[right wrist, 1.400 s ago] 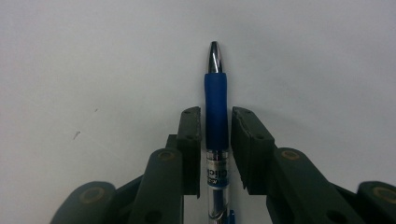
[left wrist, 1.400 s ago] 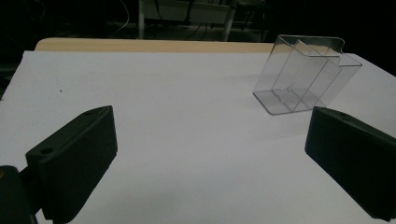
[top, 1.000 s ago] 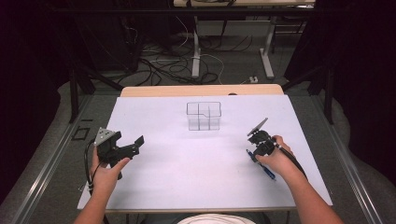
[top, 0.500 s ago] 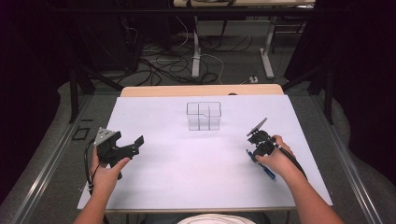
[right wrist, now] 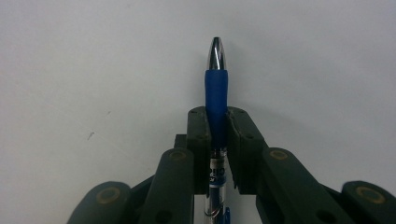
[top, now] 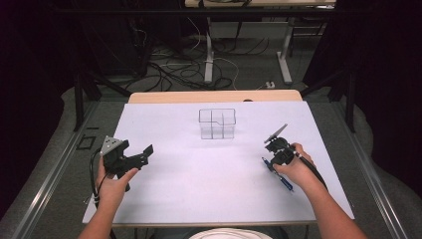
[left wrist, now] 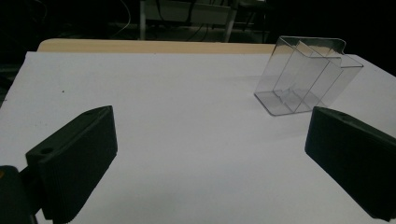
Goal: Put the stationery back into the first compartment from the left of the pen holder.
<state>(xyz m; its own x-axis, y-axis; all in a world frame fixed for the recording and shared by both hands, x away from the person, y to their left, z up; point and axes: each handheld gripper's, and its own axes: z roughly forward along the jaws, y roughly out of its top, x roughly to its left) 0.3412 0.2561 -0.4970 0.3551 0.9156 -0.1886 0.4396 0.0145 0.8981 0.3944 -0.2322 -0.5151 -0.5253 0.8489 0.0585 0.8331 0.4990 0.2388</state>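
**Two claws over white desk, pen clamped on the right**

Two claws seen in the high view, one per hand, well apart on either side of the desk (top: 219, 194). Left claw (top: 141, 157) held above the desk's left part, jaws standing wide apart with nothing between them; confirmed in the left gripper view, left claw (left wrist: 210, 154) showing both ribbed black pads separated by bare white surface. Grey three-cornered plate (top: 110, 146) noted on top of it, cable (top: 92, 172) looping down beside the left hand (top: 113, 181).

Right claw (top: 269, 163) held low near the desk's right part by the right hand (top: 297, 167). Jaws closed together on a blue pen (right wrist: 216, 91), gripped around the blue rubber sleeve, silver tip projecting beyond the pads, clear barrel with printed label running back between the linkages. Same pen (top: 278, 175) visible in the high view as a blue shaft lying close to the surface under the hand. Could not tell whether the tip touched the desk.

Clear plastic organiser (top: 217, 123) with inner dividers standing upright near the middle far part of the desk, apart from both claws; also seen ahead of the left claw, to the right, organiser (left wrist: 306, 77) empty.
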